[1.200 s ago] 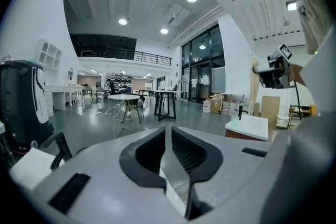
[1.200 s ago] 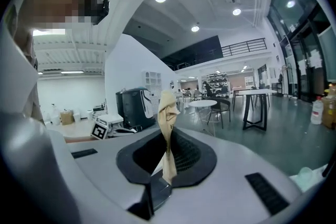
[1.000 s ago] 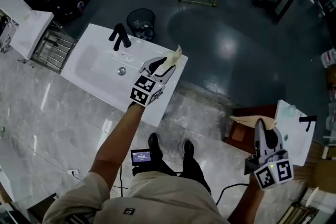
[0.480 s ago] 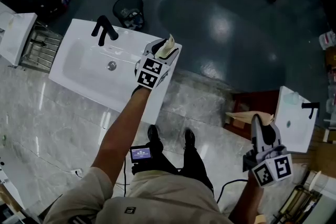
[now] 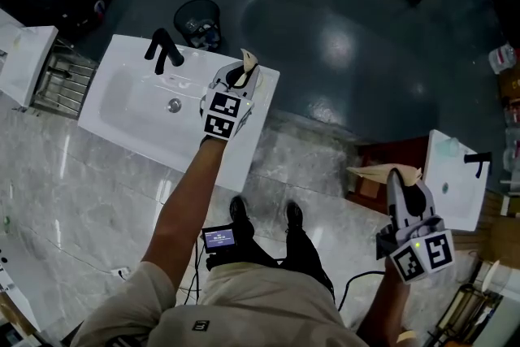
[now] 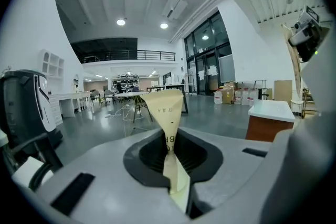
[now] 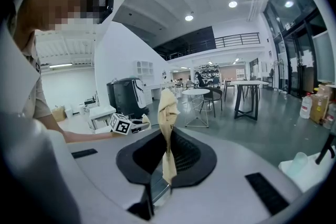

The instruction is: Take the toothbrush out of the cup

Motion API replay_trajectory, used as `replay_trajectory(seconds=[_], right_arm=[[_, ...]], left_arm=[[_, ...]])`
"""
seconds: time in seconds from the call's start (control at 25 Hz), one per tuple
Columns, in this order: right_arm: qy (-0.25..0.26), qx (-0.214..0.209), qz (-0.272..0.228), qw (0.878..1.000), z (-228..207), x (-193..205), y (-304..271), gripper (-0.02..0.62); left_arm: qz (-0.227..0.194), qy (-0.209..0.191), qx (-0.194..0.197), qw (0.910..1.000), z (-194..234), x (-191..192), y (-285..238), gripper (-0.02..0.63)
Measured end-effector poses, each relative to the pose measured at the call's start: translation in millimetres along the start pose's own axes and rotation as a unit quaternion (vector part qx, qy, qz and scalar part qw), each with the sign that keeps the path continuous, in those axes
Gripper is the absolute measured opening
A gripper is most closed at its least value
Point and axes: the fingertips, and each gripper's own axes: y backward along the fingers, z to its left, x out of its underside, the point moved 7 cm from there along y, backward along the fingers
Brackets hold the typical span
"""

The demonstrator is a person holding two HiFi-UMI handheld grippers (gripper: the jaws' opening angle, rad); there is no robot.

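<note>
Left tool (image 5: 242,73) jaws just closed, pinching paper strip (image 6: 168,113); right tool (image 5: 400,177) unchanged, clamping crumpled paper (image 7: 168,113).

The left arm (image 5: 183,203), bare below a short sleeve, reached straight ahead of the body and ended in the left gripper (image 5: 240,77), which pointed a little below level. Its jaws had just been closing and pinched a paper slip (image 6: 169,123) between them. The right gripper (image 5: 399,183) was held at the person's right side, also tilted slightly downward, its jaws together on a crumpled paper (image 7: 167,118), with a short stretch of the right forearm (image 5: 380,311) showing behind it.
</note>
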Motion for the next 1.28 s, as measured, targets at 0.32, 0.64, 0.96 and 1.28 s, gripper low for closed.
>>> replay_trajectory(seconds=[0.32, 0.64, 0.96, 1.28], right_arm=[[0.011, 0.006, -0.040, 0.999, 37.7, -29.2, 19.4, 0.028], [0.012, 0.031, -0.096, 0.995, 88.4, -55.0, 64.3, 0.028], [0.017, 0.046, -0.146, 0.988, 115.2, -68.3, 144.9, 0.028], [0.024, 0.012, -0.190, 0.981, 147.4, -48.6, 250.7, 0.028]], left_arm=[[-0.064, -0.027, 0.011, 0.9975, 5.9, -72.7, 83.6, 0.029], [-0.139, -0.043, 0.051, 0.9881, -2.2, -144.5, 204.4, 0.029], [-0.194, -0.071, 0.104, 0.9729, -54.1, -208.4, 332.2, 0.029], [-0.211, -0.100, 0.102, 0.9671, -145.5, -221.3, 455.4, 0.029]])
